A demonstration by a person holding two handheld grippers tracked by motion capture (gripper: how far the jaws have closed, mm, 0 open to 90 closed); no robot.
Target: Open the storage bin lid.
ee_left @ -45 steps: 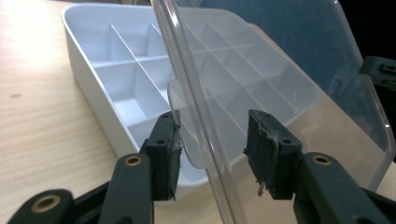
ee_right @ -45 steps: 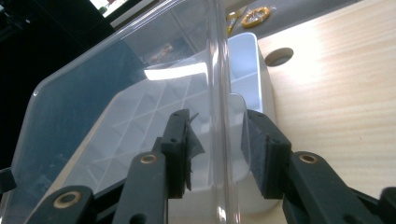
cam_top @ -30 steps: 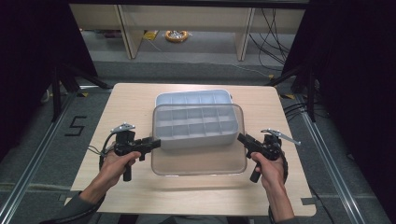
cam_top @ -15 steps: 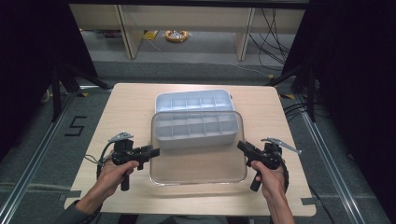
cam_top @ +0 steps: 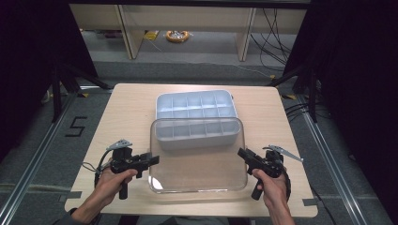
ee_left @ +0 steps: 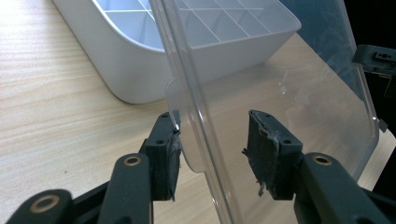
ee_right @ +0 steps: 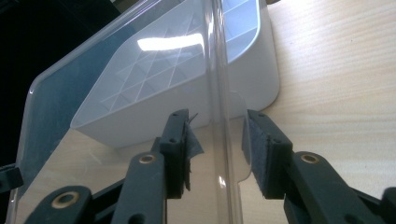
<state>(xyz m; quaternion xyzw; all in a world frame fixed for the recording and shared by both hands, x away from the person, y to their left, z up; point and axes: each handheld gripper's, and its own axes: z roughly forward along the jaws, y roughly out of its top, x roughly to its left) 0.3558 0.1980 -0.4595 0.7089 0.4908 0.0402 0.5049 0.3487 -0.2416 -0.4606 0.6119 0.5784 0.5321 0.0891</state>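
A clear plastic lid [cam_top: 197, 157] hangs tilted over the near half of the table, its far edge overlapping the white divided box [cam_top: 195, 104]. My left gripper [cam_top: 152, 159] is shut on the lid's left rim, and my right gripper [cam_top: 241, 153] is shut on its right rim. In the left gripper view the lid's edge and small tab [ee_left: 187, 149] run between the black jaws of the left gripper [ee_left: 212, 149], with the box [ee_left: 140, 70] behind. In the right gripper view the rim [ee_right: 219, 116] passes between the pads of the right gripper [ee_right: 217, 149], with the box [ee_right: 154, 93] seen through the lid.
The wooden table [cam_top: 126, 108] has bare strips left and right of the box. Dark curtains flank the table. A shelf frame and cables [cam_top: 272, 28] lie on the floor beyond the far edge.
Both hands have drawn back toward the table's near edge, carrying the lid with them. More of the white box's compartments now lie uncovered.
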